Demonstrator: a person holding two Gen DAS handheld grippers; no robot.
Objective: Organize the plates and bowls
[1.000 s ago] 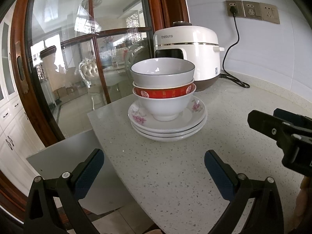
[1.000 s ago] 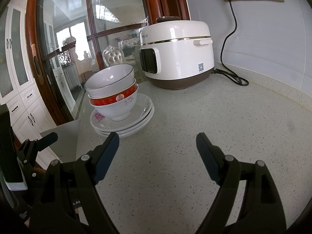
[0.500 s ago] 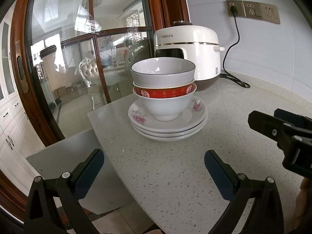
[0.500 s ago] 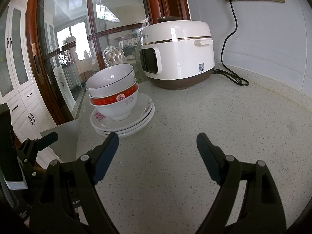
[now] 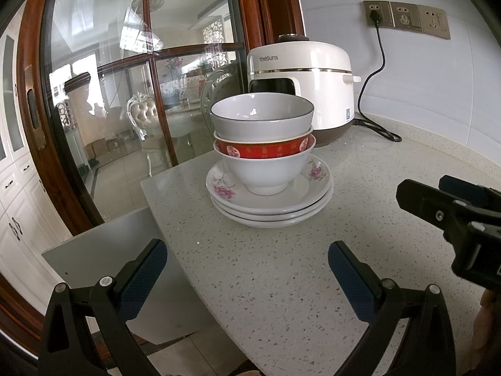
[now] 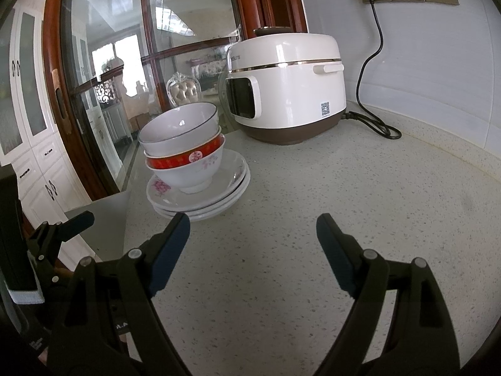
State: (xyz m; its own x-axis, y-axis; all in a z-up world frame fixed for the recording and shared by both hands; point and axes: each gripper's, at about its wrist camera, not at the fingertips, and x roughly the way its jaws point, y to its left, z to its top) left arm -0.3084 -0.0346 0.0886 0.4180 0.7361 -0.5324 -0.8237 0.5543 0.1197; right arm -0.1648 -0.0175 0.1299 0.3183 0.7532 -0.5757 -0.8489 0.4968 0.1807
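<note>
Door (image 5: 119, 100): far left, curved glass in a dark red wood frame; glossy, full of reflections.
Left gripper (image 5: 247, 257): spread wide, blue textured pads, nothing between them; it hangs over the counter's left edge, short of the stack.
Counter (image 5: 281, 282): pale speckled stone, smooth, with a rounded corner just left of the dishes.
Plates (image 5: 269, 210): three shallow white ones, nested, pink flower print on the top rim; they sit near the counter's corner, in front of the cooker.
Bowls (image 5: 266, 144): stacked on the plates. A footed white one at the bottom, a red-banded one in it, a plain white one with a thin dark rim on top. All glazed and slick.
Cooker (image 6: 285, 91): glossy white body, brown base, behind the stack and apart from it; its black cord runs up to a wall socket.
Right gripper (image 6: 253, 238): also wide apart and empty, blue pads over bare counter, its left pad near the plates' rim.
Risk, tipping: the tower is tall on a narrow foot; a nudge to the top bowl could topple it.
Risk, edge: a push leftward could slide the plates off the corner.
Risk, slip: glazed rims may slide out of a shallow pinch.
</note>
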